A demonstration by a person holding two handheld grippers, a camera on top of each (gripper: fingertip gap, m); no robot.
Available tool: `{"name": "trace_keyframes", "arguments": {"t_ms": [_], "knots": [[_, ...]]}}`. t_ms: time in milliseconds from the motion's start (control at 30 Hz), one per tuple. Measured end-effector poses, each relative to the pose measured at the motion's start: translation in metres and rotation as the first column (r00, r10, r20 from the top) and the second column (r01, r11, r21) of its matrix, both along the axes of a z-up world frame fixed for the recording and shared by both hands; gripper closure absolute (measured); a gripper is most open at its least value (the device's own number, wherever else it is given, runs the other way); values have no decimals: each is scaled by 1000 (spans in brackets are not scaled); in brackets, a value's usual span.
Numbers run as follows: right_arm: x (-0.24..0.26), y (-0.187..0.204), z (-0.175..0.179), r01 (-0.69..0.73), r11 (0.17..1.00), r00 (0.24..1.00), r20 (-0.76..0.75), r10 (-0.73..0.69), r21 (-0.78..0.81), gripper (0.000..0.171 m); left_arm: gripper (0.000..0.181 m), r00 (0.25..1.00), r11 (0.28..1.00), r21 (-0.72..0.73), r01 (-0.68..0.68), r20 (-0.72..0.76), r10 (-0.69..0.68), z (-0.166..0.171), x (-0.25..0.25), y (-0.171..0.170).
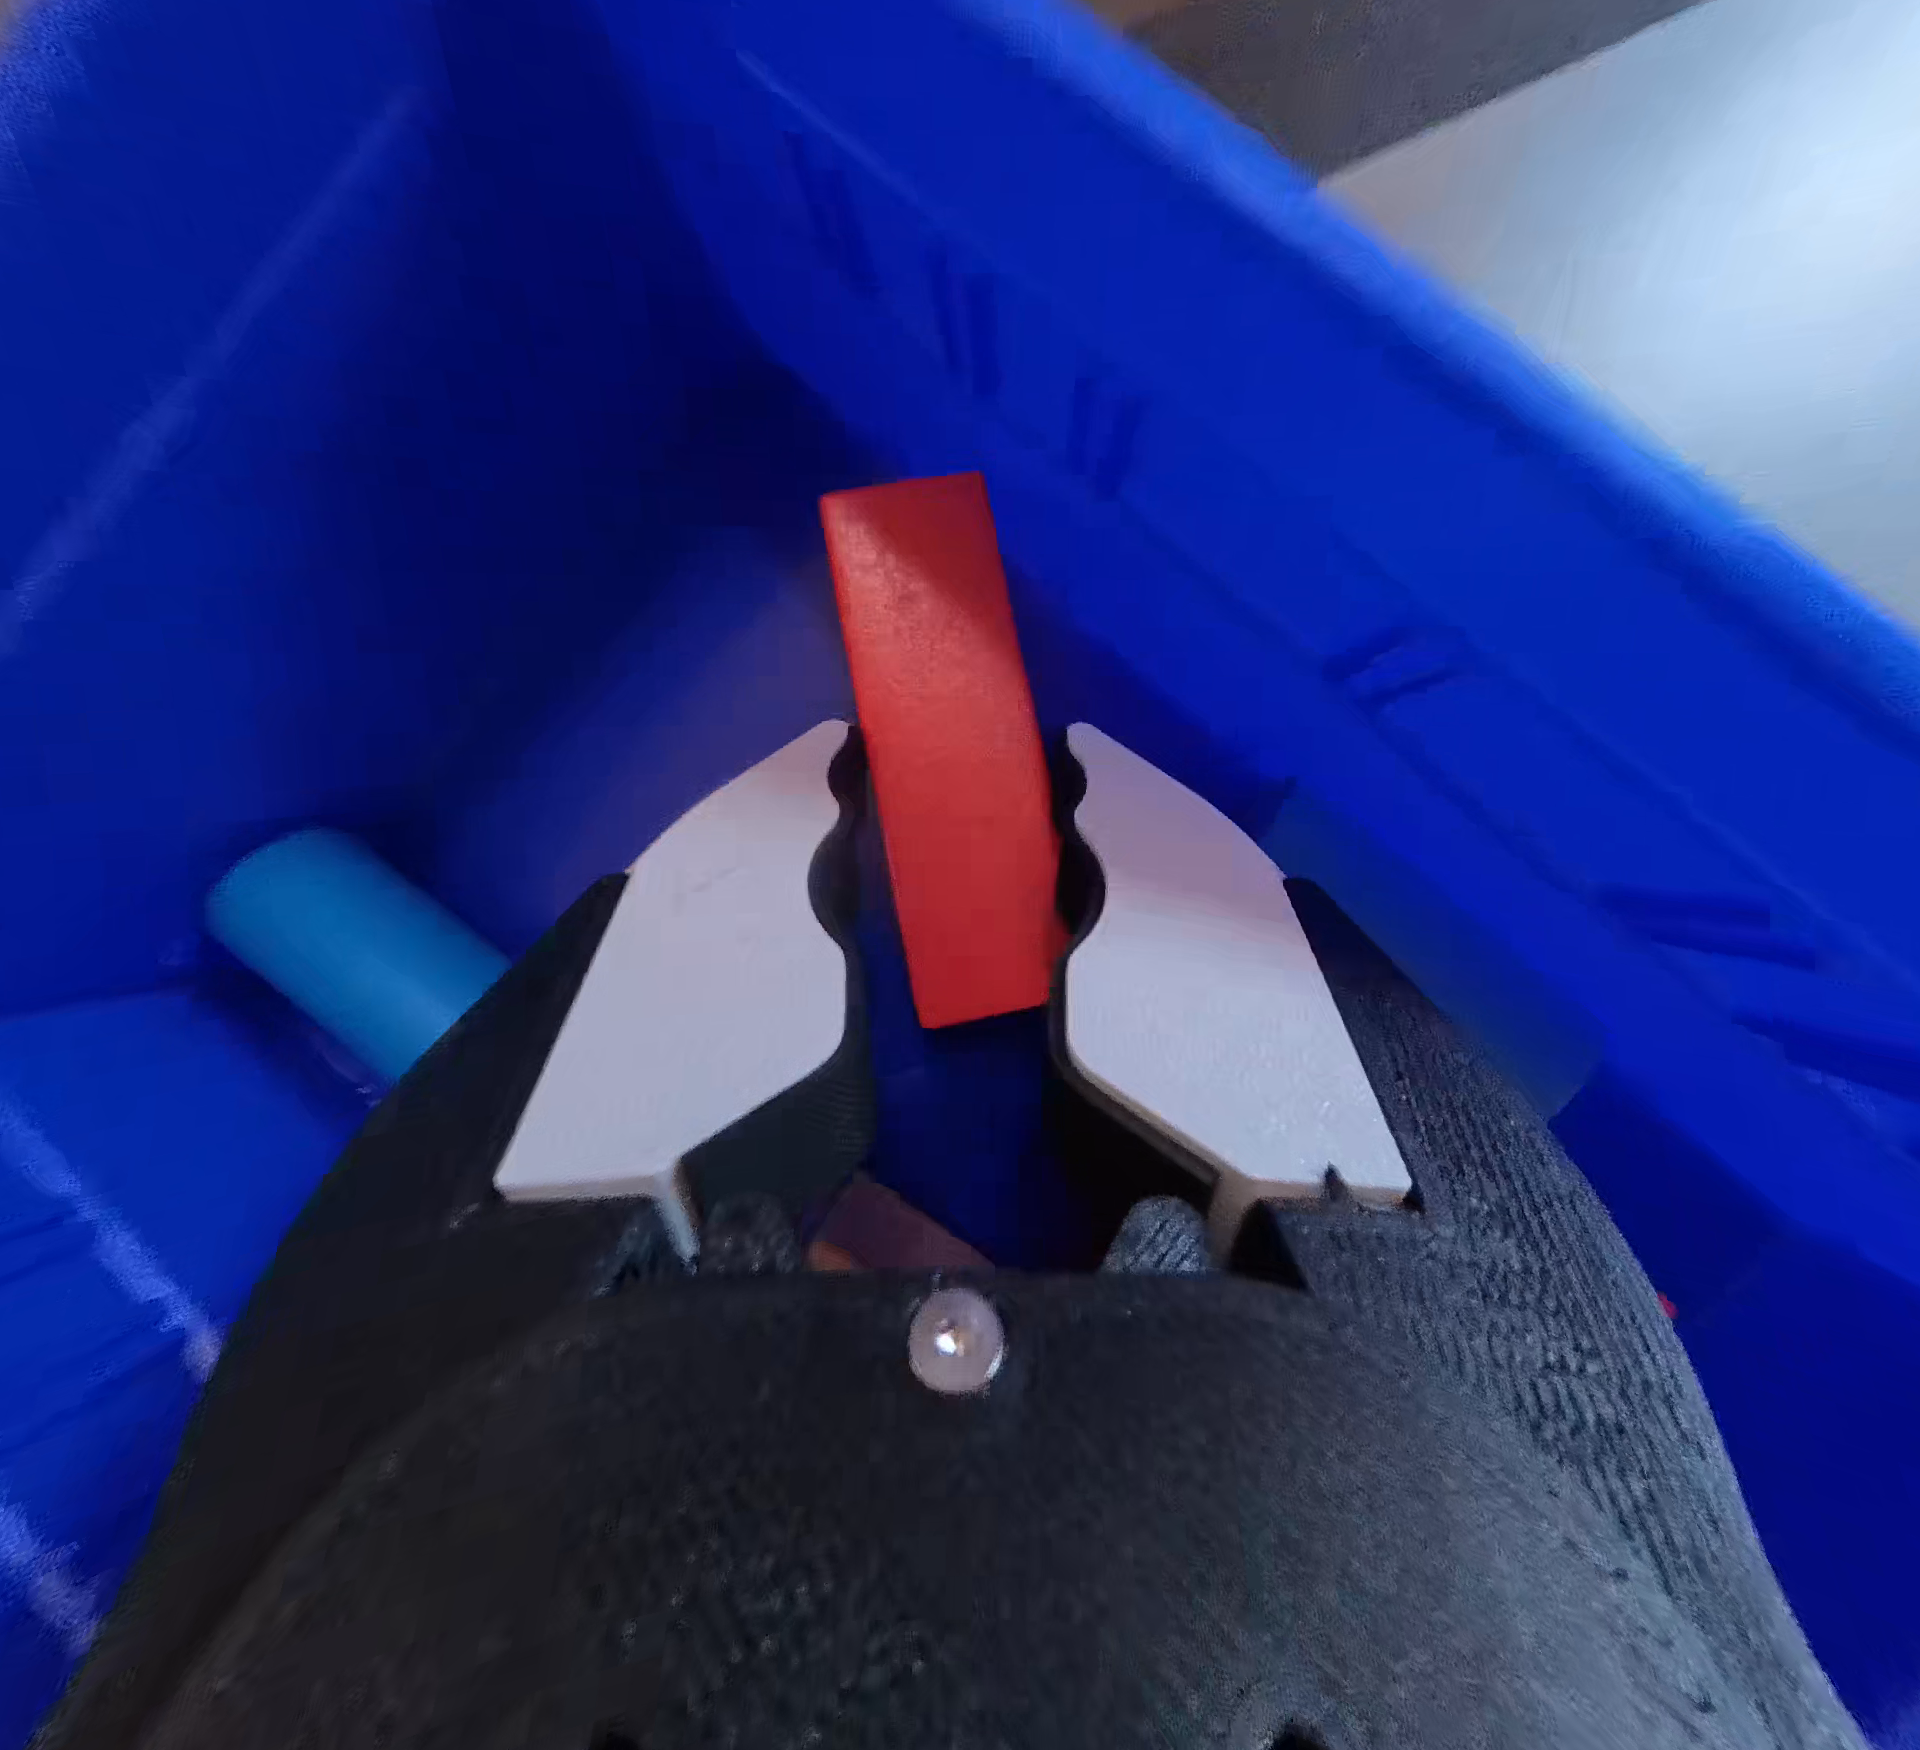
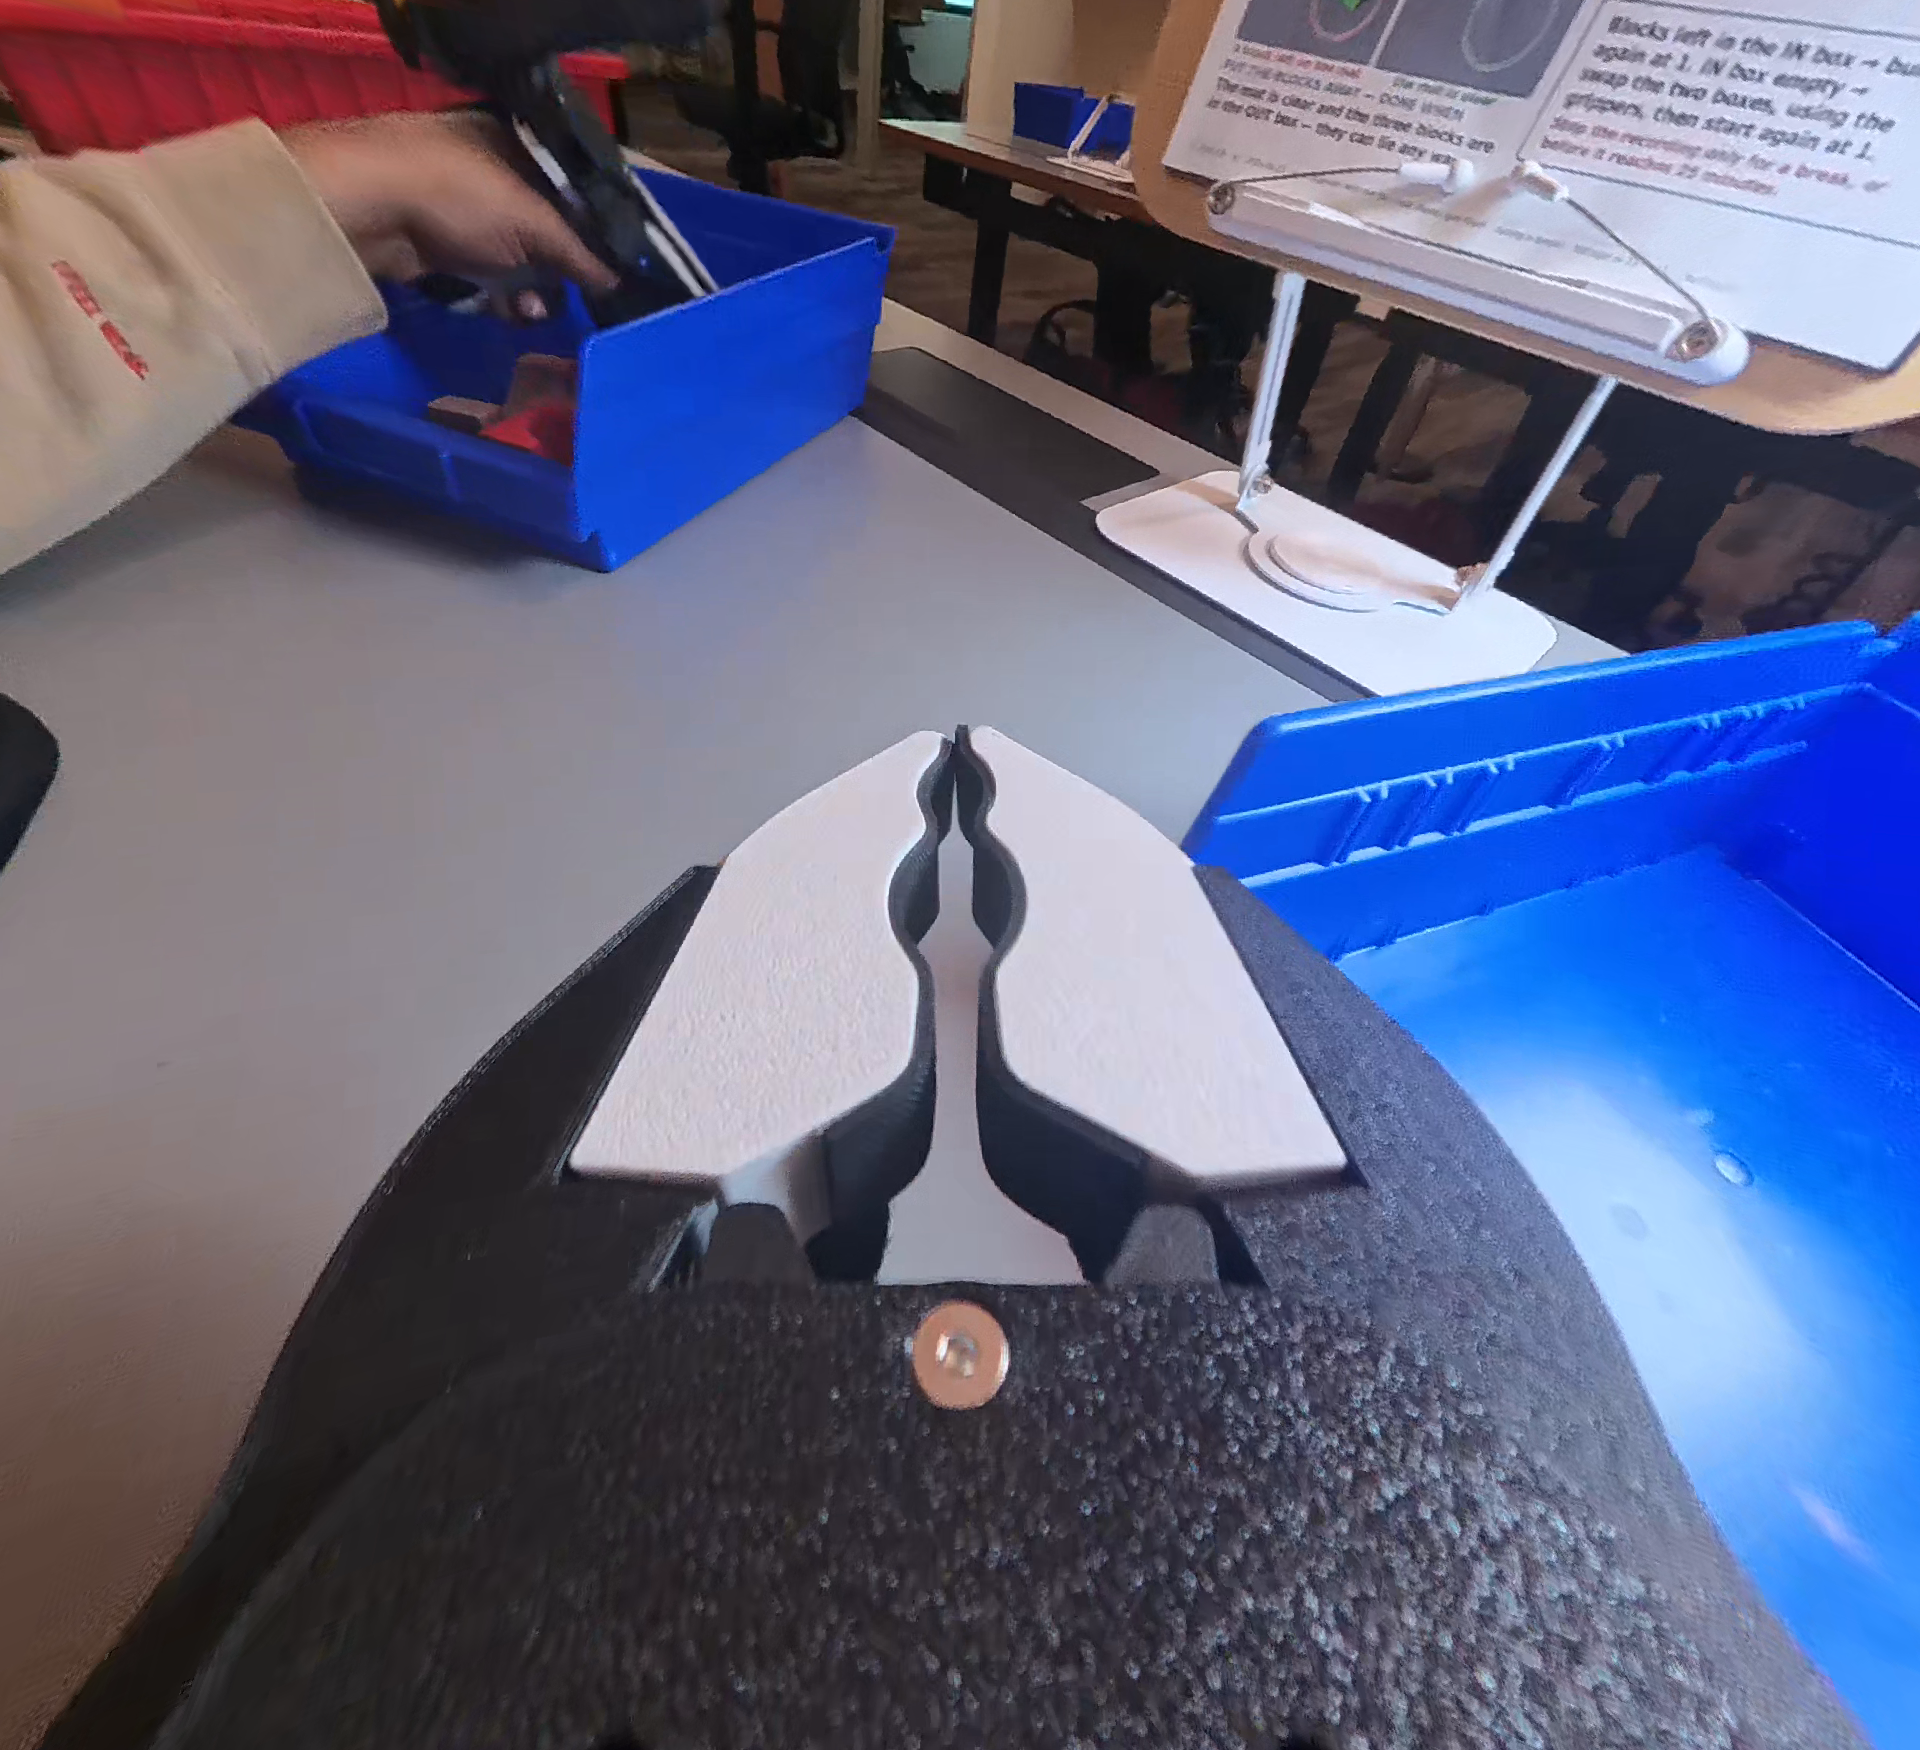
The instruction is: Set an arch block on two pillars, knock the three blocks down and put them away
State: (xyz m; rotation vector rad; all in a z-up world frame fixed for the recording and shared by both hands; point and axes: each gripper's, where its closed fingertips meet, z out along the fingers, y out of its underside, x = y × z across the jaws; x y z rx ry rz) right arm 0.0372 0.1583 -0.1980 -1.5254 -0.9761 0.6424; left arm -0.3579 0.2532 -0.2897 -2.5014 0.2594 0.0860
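- Left wrist view: the left gripper (image 1: 956, 869) is down inside a blue bin (image 1: 520, 298), its white fingers (image 1: 707, 952) parted about the width of a red block (image 1: 940, 744) that stands nearly on end between them. The right finger touches the block's side; whether the left one presses it I cannot tell, so the grip is uncertain.
- Against the bin's wall, left of the gripper, a light blue cylinder block (image 1: 343, 942) lies on the floor of the bin, partly hidden by the gripper body.
- Outside the bin's rim, to the upper right, a pale grey tabletop (image 1: 1714, 266) shows.
- Right wrist view: the right gripper (image 2: 956, 744) hangs over the grey table (image 2: 468, 765) with its fingertips all but touching and nothing between them.
- Just right of it sits a second blue bin (image 2: 1558, 765).
- Far left of that bin, a hand (image 2: 447, 214) in a cream sleeve (image 2: 156, 318) tips the other gripper into the far blue bin (image 2: 727, 412), where reddish and brownish blocks (image 2: 525, 417) lie.
- Behind the near bin, a white stand (image 2: 1330, 578) carries a printed instruction sheet (image 2: 1558, 38).
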Motion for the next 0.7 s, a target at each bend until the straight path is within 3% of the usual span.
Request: {"name": "trace_keyframes", "arguments": {"t_ms": [100, 167, 267, 333, 467, 600, 700], "knots": [[-10, -13, -1, -74, 997, 997, 19, 73, 36, 171, 146, 998, 978, 204, 42, -47, -33, 62, 7, 3], [-19, -24, -4, -146, 989, 989, 23, 146, 30, 170, 146, 988, 911, 384, 152, -82, -130, 116, 32, -2], [-36, -41, -1, -247, 969, 969, 2, 247, 18, 162, 146, 911, 700, 625, 345, -44, -409, 181, 111, -30], [-51, -52, 9, -322, 947, 946, -22, 322, 2, 145, 147, 756, 519, 742, 424, 25, -654, 202, 176, -68], [-77, -67, 47, -447, 893, 892, -95, 442, -42, 114, 147, 476, 320, 853, 412, 98, -874, 198, 256, -132], [-95, -62, 84, -505, 862, 861, -86, 501, -30, 107, 147, 339, 277, 892, 357, 152, -928, 181, 281, -163], [-104, -70, 82, -612, 785, 788, 9, 615, -94, 109, 147, 310, 270, 889, 370, 156, -938, 166, 287, -173]]}}
